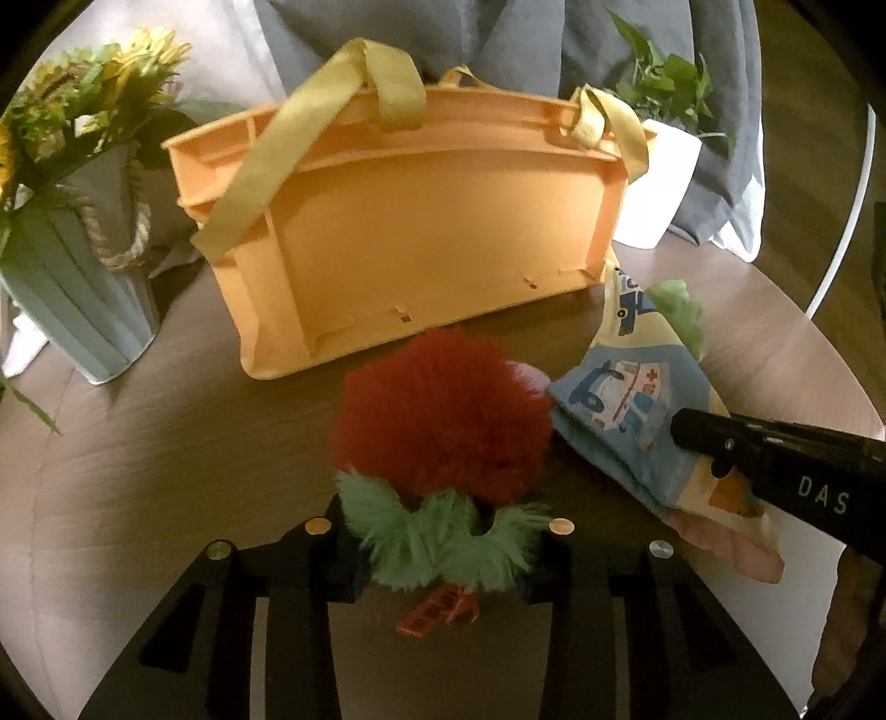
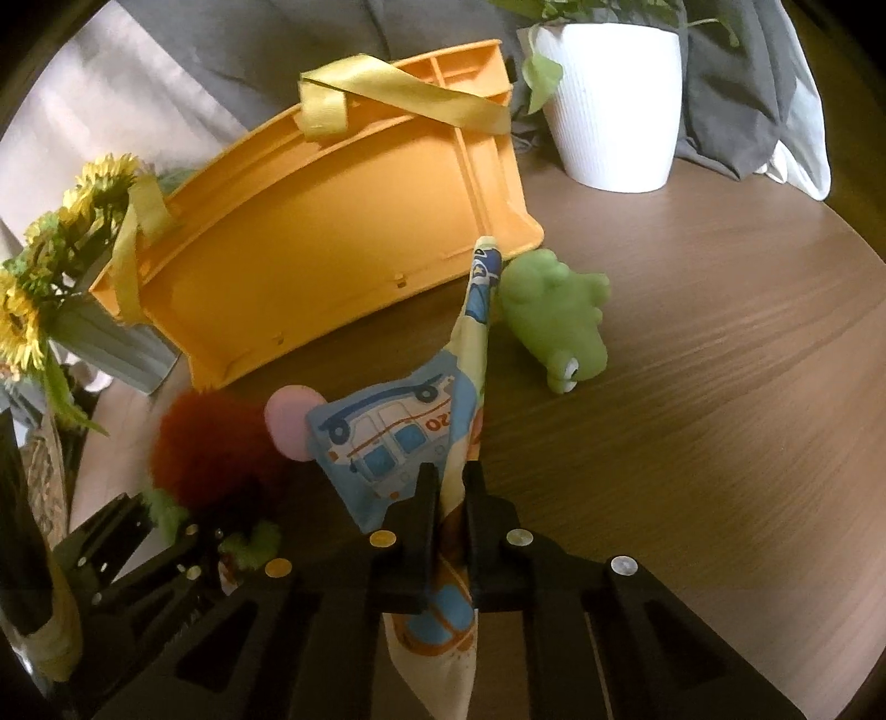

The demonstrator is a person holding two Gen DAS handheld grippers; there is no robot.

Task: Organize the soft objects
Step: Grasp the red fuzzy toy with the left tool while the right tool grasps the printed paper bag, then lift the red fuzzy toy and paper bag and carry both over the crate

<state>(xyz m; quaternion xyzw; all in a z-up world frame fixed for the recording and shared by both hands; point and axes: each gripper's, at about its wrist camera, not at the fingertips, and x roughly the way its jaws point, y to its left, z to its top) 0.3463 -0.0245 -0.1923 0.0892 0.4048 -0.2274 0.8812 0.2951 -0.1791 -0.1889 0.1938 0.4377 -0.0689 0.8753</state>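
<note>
An orange basket with yellow ribbon handles lies on its side on the round wooden table; it also shows in the right wrist view. My left gripper is shut on the green leaves of a red fluffy plush, just in front of the basket. My right gripper is shut on a folded cloth printed with vehicles and holds it up; that cloth also shows in the left wrist view. A green frog toy lies on the table beside the basket. A pink soft piece sits between plush and cloth.
A grey-blue pot of sunflowers stands left of the basket. A white pot with a green plant stands at its right. Grey and white cushions lie behind. The table edge curves at the right.
</note>
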